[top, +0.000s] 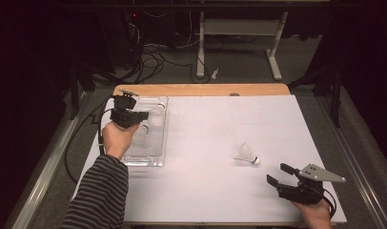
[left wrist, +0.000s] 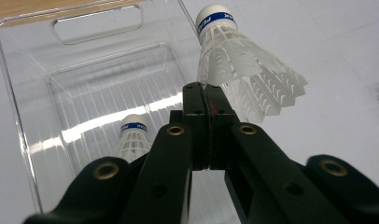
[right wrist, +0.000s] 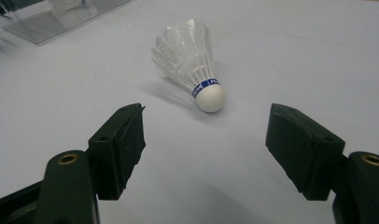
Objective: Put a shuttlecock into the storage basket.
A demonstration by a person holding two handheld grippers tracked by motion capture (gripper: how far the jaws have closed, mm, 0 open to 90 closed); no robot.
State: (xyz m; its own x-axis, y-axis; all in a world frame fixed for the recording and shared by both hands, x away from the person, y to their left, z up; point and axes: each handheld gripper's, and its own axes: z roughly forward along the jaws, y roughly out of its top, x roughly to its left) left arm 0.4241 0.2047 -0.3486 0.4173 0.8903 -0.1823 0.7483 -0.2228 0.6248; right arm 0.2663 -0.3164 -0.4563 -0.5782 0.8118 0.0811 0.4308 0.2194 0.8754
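The left gripper (left wrist: 206, 100) has its jaws pressed together, pinching the skirt edge of a white shuttlecock (left wrist: 239, 60) above the clear plastic tray (left wrist: 19, 93) — another shuttlecock (left wrist: 134, 137) lies inside. The right gripper (right wrist: 204, 140) stands spread, just short of a third shuttlecock (right wrist: 192, 65) lying on the white table (right wrist: 295, 56).

My left tool (top: 143, 114) hangs over the tray (top: 156, 160), which sits on the desk's (top: 206, 191) left side. Right of the tray lies a shuttlecock (top: 246, 154); my right tool (top: 280, 173) is right of that.
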